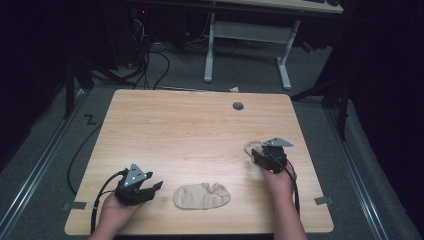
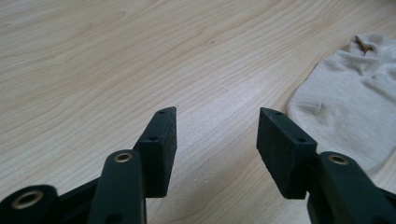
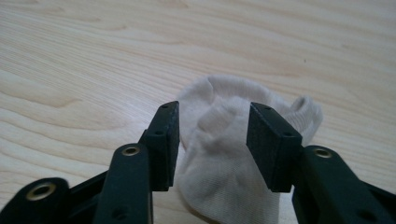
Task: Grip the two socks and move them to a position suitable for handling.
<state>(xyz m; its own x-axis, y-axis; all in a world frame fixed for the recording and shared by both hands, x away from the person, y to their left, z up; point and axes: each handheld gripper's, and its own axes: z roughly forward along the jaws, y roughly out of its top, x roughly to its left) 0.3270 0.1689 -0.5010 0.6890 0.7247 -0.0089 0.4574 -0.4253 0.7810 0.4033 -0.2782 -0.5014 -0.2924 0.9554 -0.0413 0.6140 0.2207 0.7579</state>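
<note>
A light wooden counter [image 1: 200, 130] with rounded corners is seen from above, standing on grey floor. A small grey round cap [image 1: 238, 106] is set into its far edge. A beige sock [image 1: 202, 195] is laid flat near the front edge, roughly at the middle. A second, paler sock [image 3: 233, 154] is crumpled on the right part of the counter, well apart from the first.

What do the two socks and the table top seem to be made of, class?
Near sock: soft beige knit, matte, limp and creased. Far sock: paler knit, fine ribbing at its cuff. Table: light wood or wood-look laminate, smooth with printed-looking grain; which one is unclear.
</note>
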